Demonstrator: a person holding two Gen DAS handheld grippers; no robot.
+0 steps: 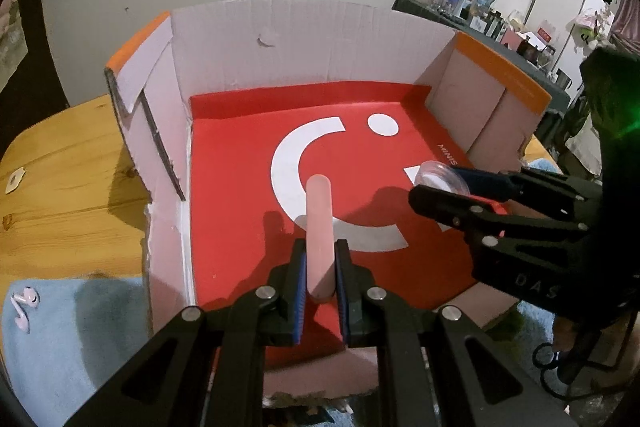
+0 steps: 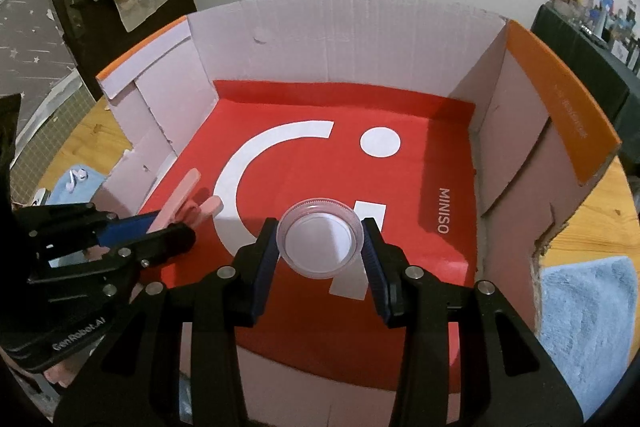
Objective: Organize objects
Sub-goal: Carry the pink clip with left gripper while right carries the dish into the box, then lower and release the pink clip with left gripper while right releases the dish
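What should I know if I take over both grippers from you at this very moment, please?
Left gripper: shut on the pink stick, held over the box.
Right gripper: shut on the clear round container, also over the red liner.
Done: both items carried over the box.
Left: set both down inside; pink earbuds lie on the blue towel outside.
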